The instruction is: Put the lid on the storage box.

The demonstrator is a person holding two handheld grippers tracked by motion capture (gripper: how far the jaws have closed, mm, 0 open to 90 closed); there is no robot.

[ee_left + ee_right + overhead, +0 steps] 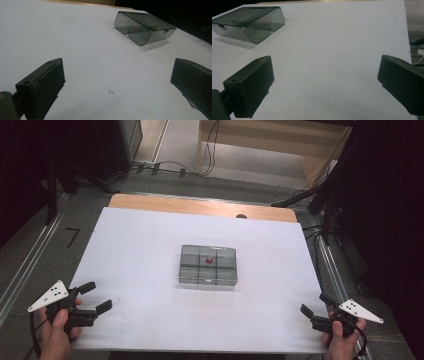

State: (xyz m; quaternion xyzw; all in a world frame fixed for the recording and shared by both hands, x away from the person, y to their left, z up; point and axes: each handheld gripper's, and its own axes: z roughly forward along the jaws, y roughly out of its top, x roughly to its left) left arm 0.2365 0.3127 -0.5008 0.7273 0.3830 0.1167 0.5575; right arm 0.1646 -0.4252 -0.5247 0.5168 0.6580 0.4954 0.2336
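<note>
White tabletop [140,250] bears the lidded box [208,265] centrally, far from both grippers' parted jaws.

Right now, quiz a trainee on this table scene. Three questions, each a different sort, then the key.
1. True or false: the left gripper holds the smoky clear box.
2. What colour is the small thing inside the box?
3. Where does the box sit on the white table: A) near corner, B) about the middle, C) far edge?

Key: 1 false, both the left gripper and the right gripper have jaws apart and hold nothing. 2 red. 3 B.
</note>
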